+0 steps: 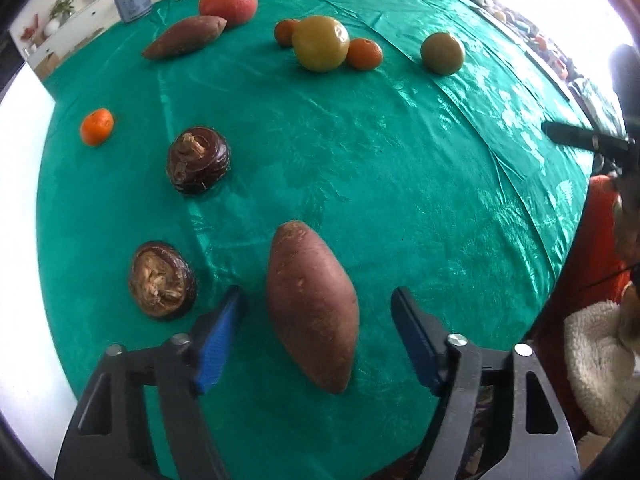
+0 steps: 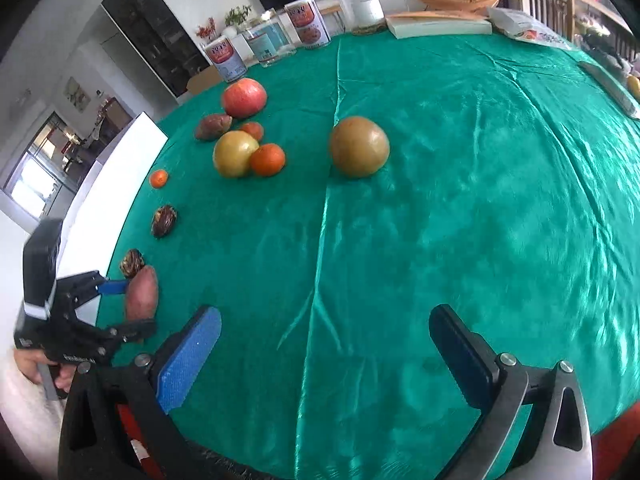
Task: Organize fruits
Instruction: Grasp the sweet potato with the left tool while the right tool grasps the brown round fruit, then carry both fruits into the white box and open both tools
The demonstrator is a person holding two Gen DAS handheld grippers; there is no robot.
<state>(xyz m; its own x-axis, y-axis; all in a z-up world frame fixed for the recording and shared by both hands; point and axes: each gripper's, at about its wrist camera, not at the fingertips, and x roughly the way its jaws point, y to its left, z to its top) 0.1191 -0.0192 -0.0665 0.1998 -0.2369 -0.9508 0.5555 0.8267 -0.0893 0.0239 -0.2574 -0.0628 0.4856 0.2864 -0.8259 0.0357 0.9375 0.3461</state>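
I've got my left tool [image 1: 316, 320] straddling the near sweet potato [image 1: 312, 304] on the green surface [image 1: 400, 180], pads not touching yet. Right tool [image 2: 324, 352] hangs wide, empty. Next: I squeeze, then lift toward the far sweet potato [image 1: 184, 36].

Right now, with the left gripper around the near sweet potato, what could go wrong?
1. The left gripper straddles the sweet potato, but its pads do not yet press it; the tapered shape may slip or turn as they close.
2. The brown bulb lies close beside the left finger and may be nudged.
3. The sweet potato lies near the edge of the green tablecloth, so it might roll off.
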